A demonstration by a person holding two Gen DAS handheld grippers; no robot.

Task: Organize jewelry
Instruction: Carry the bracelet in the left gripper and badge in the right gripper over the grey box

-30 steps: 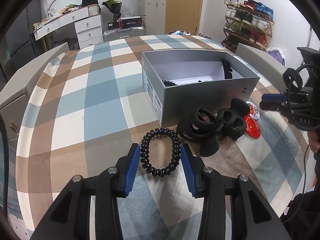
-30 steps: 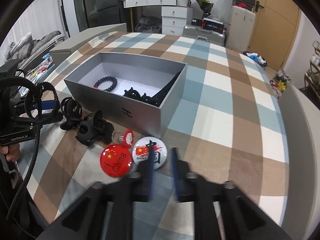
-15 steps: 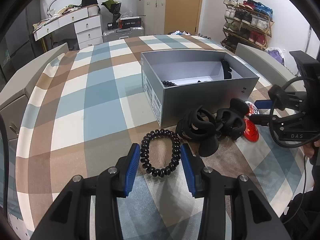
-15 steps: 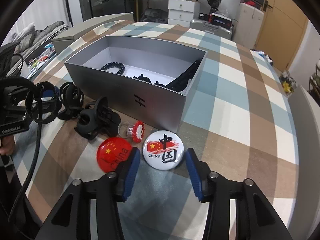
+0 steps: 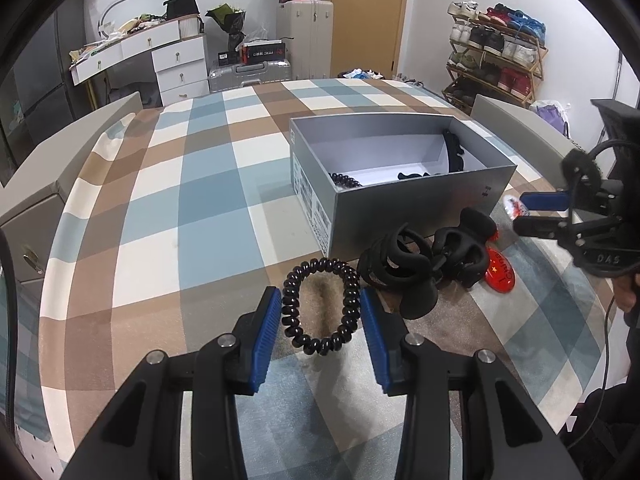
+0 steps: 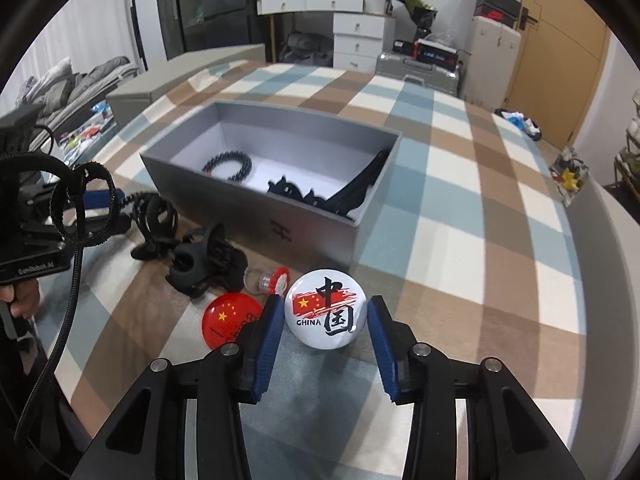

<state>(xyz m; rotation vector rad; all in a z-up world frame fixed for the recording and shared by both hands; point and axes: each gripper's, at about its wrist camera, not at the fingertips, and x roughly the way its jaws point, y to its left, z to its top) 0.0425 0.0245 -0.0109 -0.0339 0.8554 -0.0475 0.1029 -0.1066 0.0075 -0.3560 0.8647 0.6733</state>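
A black coil hair tie lies on the checked tablecloth between the open jaws of my left gripper. A white round "China" badge lies between the open jaws of my right gripper. A red badge and a small red-topped ring lie beside it. Two black claw hair clips lie in front of the grey box. The box holds a black bead bracelet and black hair pieces.
The checked table runs far to the left and back. Grey chair backs stand along its sides. A white drawer unit and a shoe rack stand at the room's back.
My right gripper has opened and moved forward so its jaws flank the white badge. My left gripper has stayed around the coil hair tie.
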